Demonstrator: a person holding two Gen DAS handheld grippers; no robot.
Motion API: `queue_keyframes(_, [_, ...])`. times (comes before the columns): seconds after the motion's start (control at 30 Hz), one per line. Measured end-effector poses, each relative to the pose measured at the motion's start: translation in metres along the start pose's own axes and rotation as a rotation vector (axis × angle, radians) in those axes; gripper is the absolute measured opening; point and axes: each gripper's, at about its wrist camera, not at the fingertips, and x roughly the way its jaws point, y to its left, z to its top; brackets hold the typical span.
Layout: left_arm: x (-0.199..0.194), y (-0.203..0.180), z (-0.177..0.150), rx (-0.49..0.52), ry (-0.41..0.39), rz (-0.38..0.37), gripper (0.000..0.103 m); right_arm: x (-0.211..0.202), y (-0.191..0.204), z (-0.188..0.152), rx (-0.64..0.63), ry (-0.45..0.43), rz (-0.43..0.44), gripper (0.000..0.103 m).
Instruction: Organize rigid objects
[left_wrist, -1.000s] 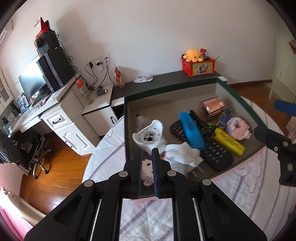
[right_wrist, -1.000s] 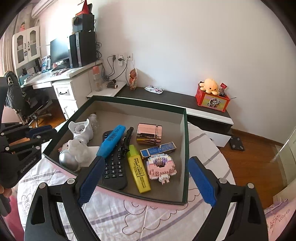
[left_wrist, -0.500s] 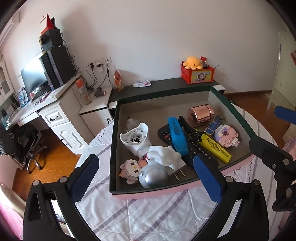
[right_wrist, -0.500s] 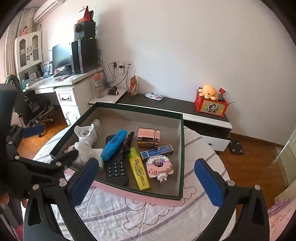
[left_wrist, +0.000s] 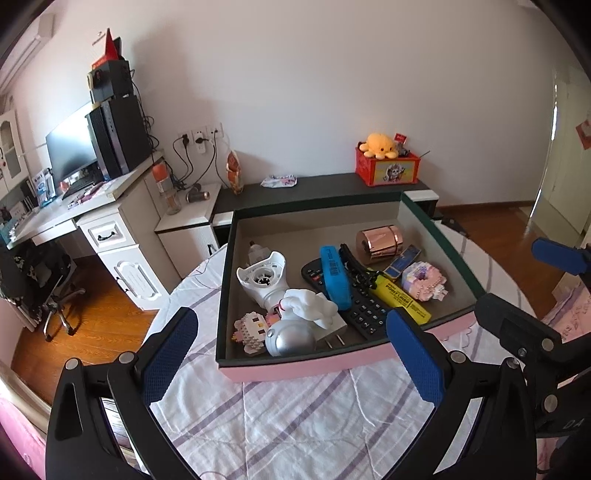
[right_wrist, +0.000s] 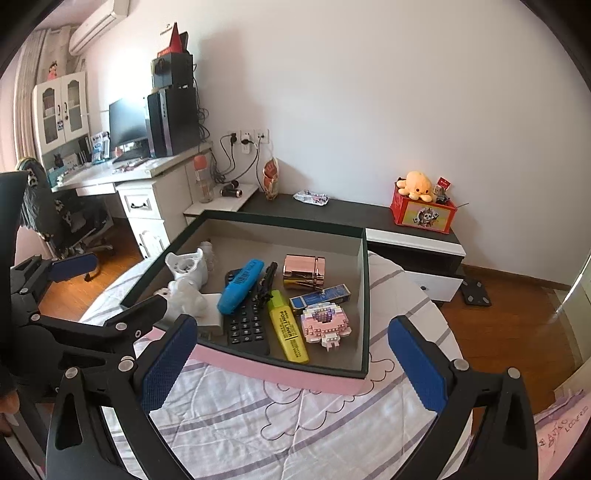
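An open box (left_wrist: 306, 368) with a pink front wall and dark rim (right_wrist: 364, 295) sits on a cloth-covered round table. It holds a white plastic funnel-like part (left_wrist: 264, 277), a silver ball (left_wrist: 291, 339), a small block cat figure (left_wrist: 251, 328), a blue case (left_wrist: 334, 277), a black remote (right_wrist: 245, 325), a yellow highlighter (right_wrist: 286, 325), a copper-coloured box (right_wrist: 304, 271) and a pink block figure (right_wrist: 325, 323). My left gripper (left_wrist: 291, 354) is open and empty in front of the box. My right gripper (right_wrist: 291, 360) is open and empty at the box's near side.
The table wears a white cloth with purple stripes (left_wrist: 295, 417). Beyond it stand a white desk with a monitor (left_wrist: 74, 147), an office chair (left_wrist: 44, 280), and a low dark shelf with a red box and yellow plush (right_wrist: 421, 206). Wooden floor lies all around.
My left gripper opened, leaving the block cat figure in the box's near left corner, then drew back. My right gripper also drew back from the box, staying open.
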Motion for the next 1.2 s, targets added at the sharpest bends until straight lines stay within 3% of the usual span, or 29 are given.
queue_keyframes(0.37, [-0.063, -0.001, -0.011, -0.011, -0.106, 0.020, 0.103, -0.057, 0.010, -0.010, 0.003, -0.092, 0.010, 0.103])
queue_keyframes(0.93, [-0.205, -0.004, -0.047, -0.026, -0.384, 0.137, 0.103, -0.174, 0.039, -0.037, -0.021, -0.294, -0.015, 0.103])
queue_keyframes(1.2, [-0.257, -0.003, -0.069, -0.031, -0.466, 0.121, 0.103, -0.229, 0.052, -0.056, -0.040, -0.401, -0.005, 0.103])
